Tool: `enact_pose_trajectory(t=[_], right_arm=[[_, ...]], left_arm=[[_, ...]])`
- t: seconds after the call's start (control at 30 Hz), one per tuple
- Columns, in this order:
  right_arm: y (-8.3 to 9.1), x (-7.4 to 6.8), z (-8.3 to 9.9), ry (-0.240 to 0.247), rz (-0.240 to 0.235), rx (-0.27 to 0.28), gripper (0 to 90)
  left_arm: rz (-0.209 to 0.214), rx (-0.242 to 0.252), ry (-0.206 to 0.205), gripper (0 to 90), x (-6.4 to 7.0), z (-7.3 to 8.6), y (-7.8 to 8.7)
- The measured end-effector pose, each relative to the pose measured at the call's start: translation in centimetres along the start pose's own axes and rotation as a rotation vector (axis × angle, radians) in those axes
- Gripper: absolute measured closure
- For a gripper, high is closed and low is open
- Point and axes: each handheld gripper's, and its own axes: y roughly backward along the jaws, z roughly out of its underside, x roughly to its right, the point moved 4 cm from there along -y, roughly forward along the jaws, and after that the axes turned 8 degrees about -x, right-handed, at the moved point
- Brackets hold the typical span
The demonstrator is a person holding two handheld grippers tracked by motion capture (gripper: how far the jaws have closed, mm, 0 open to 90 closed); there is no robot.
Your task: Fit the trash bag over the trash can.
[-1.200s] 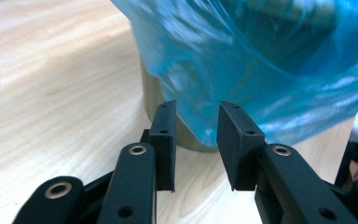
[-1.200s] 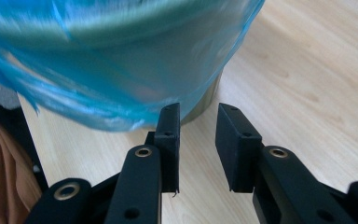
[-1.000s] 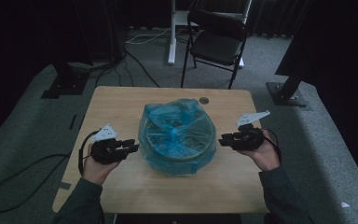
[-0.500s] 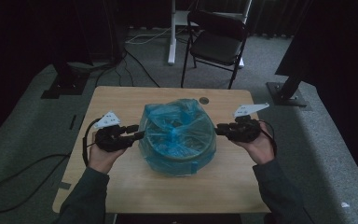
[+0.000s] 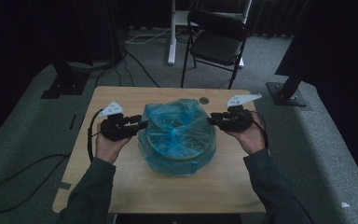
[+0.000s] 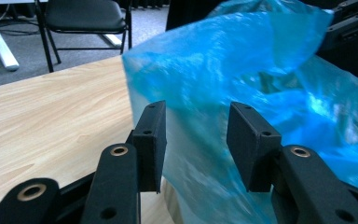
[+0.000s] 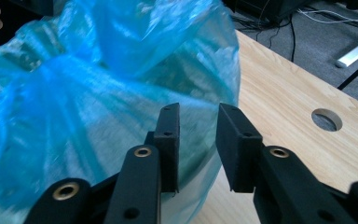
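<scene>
A blue plastic bag (image 5: 177, 135) is draped over a round container in the middle of the wooden table (image 5: 121, 186). My left gripper (image 5: 141, 124) is at the bag's left edge; in the left gripper view its jaws stand open around a fold of the blue bag (image 6: 261, 79), gripper point (image 6: 193, 142). My right gripper (image 5: 211, 120) is at the bag's right edge. In the right gripper view its jaws are open with a narrower gap (image 7: 196, 140), just at the bag (image 7: 98, 84) side. The container's pale rim peeks out under the plastic.
A round cable hole (image 5: 204, 100) sits in the table behind the bag, also seen as the hole (image 7: 327, 119). A black folding chair (image 5: 216, 42) stands beyond the table's far edge. Cables trail across the grey carpet to the left.
Both grippers have moved inward and slightly forward from the bag's sides to its upper edges. The bag's top has shifted a little.
</scene>
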Motion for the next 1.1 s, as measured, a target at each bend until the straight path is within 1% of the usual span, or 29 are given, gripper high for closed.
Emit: enact_pose_trajectory(t=[0.1, 0.17, 0.3, 0.37, 0.43, 0.5, 0.6, 0.73, 0.77, 0.8, 0.83, 0.87, 0.9, 0.97, 1.1], right_arm=[[-0.6, 0.5, -0.4, -0.015, -0.014, 0.016, 64.3], [-0.8, 0.7, -0.7, -0.015, -0.022, 0.028, 63.1], [-1.2, 1.0, -1.3, -0.008, -0.019, 0.041, 61.2], [-1.3, 1.1, -1.6, -0.018, -0.031, 0.049, 59.7], [-1.5, 1.3, -1.9, -0.013, -0.036, 0.055, 59.6], [-1.8, 1.5, -2.2, -0.011, -0.030, 0.053, 59.2], [-2.1, 1.9, -2.6, -0.013, -0.030, 0.055, 57.8], [-2.7, 2.0, -3.0, -0.003, -0.039, 0.053, 56.8], [-2.8, 2.0, -3.2, 0.001, -0.040, 0.049, 57.4], [-3.0, 1.9, -3.3, 0.012, -0.042, 0.048, 60.3], [-3.0, 1.9, -3.3, 0.012, -0.042, 0.048, 60.3], [-3.1, 1.9, -3.3, 0.015, -0.042, 0.049, 64.4], [-3.2, 1.8, -3.5, 0.016, -0.055, 0.047, 75.1], [-3.2, 1.9, -3.5, 0.005, -0.063, 0.051, 82.0], [-3.2, 2.4, -3.5, -0.023, -0.055, 0.052, 86.7]], left_arm=[[-0.006, -0.001, -0.002, 57.6, -0.1, -0.2, -0.4], [-0.010, 0.007, 0.000, 59.3, -0.2, -0.4, -0.6], [-0.009, 0.022, 0.013, 71.0, -0.6, -0.8, -0.9], [-0.013, 0.025, 0.017, 77.0, -0.8, -1.0, -1.0], [-0.013, 0.030, 0.028, 81.1, -1.0, -1.1, -1.1], [-0.016, 0.028, 0.031, 84.4, -1.2, -1.2, -1.2], [-0.018, 0.028, 0.039, 87.2, -1.4, -1.5, -1.5], [-0.020, 0.026, 0.043, 88.8, -1.7, -1.9, -1.8], [-0.021, 0.025, 0.046, 89.1, -1.7, -2.0, -1.9], [-0.022, 0.027, 0.047, 89.3, -1.8, -2.1, -2.0], [-0.022, 0.027, 0.047, 89.4, -1.8, -2.1, -2.0], [-0.022, 0.028, 0.050, 89.4, -1.9, -2.2, -2.1], [-0.032, 0.029, 0.050, 89.5, -2.0, -2.3, -2.2], [-0.035, 0.031, 0.057, 89.6, -2.2, -2.5, -2.4], [-0.036, 0.029, 0.062, 89.6, -2.4, -2.7, -2.6]])
